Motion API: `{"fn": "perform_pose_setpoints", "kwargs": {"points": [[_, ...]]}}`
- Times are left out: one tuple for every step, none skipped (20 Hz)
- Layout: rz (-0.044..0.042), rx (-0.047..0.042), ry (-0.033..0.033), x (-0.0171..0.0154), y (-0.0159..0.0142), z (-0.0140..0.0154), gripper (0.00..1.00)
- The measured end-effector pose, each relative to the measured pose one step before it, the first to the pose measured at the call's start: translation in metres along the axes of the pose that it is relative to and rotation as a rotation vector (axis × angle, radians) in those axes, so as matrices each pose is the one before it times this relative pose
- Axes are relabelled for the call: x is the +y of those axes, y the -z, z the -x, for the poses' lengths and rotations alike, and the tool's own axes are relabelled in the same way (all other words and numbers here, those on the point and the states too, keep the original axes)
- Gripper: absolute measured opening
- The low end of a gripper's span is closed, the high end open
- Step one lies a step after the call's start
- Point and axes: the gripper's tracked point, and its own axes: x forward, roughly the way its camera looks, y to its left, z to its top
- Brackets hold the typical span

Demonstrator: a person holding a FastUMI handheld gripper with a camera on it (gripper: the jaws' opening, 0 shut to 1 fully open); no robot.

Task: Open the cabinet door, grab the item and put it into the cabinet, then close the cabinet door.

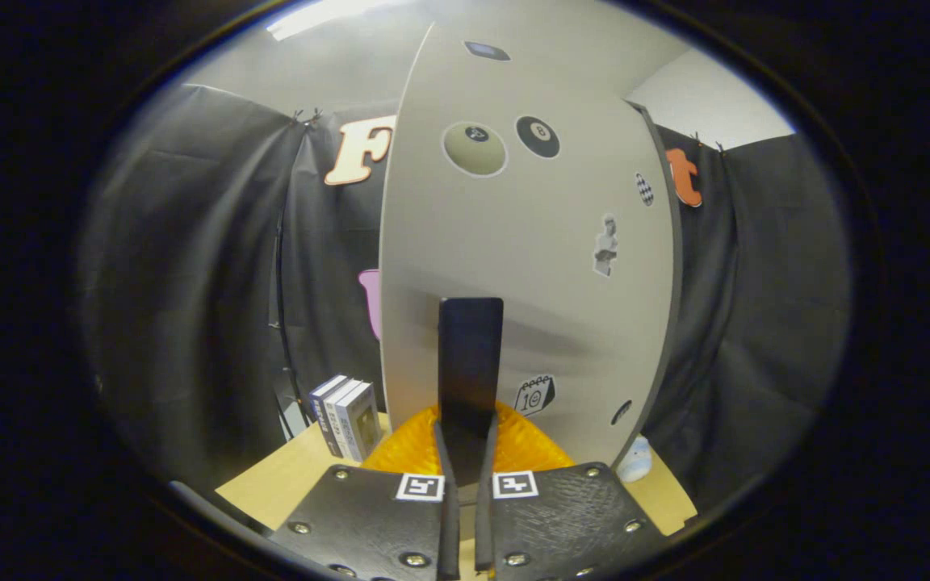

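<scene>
Gripping a flat dark upright slab (470, 363), my gripper (465, 472) has its two fingers (443, 484) drawn close together, each pressed against a side of the slab's lower end. Whether this slab is the cabinet's handle or a loose item I cannot tell; its base is hidden between my fingers.

Just beyond the slab stands the tall pale grey cabinet door (513, 266), dotted with stickers: a pale billiard ball (475, 148), a black eight-ball (538, 136), a small figure (606, 244) and a calendar page (535, 395). The door's top is cut off, and the cabinet's inside is hidden behind it.

An orange ribbed translucent object (408, 448) lies low against the door's foot, largely covered by my fingers, so its shape is unclear. Three upright white and blue boxes (345, 415) stand side by side on the light wooden table (287, 484), to the left of the door. A small pale blue and white thing (637, 461) peeks from behind the door's right edge, too hidden to identify.
</scene>
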Motion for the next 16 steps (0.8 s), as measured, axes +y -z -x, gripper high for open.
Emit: {"fn": "perform_pose_setpoints", "kwargs": {"points": [[-0.00689, 0.00222, 0.00575, -0.0038, 0.00196, 0.0053, 0.08], [-0.00462, 0.00234, 0.00641, -0.00357, 0.00012, 0.00512, 0.08], [-0.00144, 0.00021, 0.00947, -0.00594, 0.00017, 0.00496, 0.08], [0.00052, 0.0005, 0.01094, -0.00584, -0.00102, 0.00561, 0.08], [0.00004, 0.00258, 0.00976, -0.00551, 0.0016, 0.00544, 0.08], [-0.00184, 0.00427, 0.00846, -0.0059, -0.00082, 0.00607, 0.08], [-0.00406, 0.00387, 0.00843, -0.0045, 0.00186, 0.00426, 0.07], [-0.00176, 0.00471, 0.00843, -0.00593, -0.00014, 0.00561, 0.07], [0.0003, 0.00561, 0.00844, -0.00696, 0.00214, 0.00477, 0.07], [-0.00221, 0.00567, 0.00779, -0.00661, 0.00049, 0.0044, 0.07], [-0.00638, 0.00952, 0.00669, -0.00786, 0.0007, 0.0059, 0.07], [-0.01059, 0.00861, 0.00813, -0.00651, 0.0001, 0.00391, 0.07], [-0.00842, 0.0076, 0.01187, -0.00889, 0.00076, 0.00438, 0.07], [-0.00371, 0.00557, 0.01504, -0.00751, 0.00085, 0.00331, 0.07], [-0.0017, 0.00891, 0.01979, -0.01023, 0.00116, 0.00372, 0.07], [-0.00512, 0.00942, 0.02101, -0.00873, 0.00044, 0.00348, 0.07]]}}
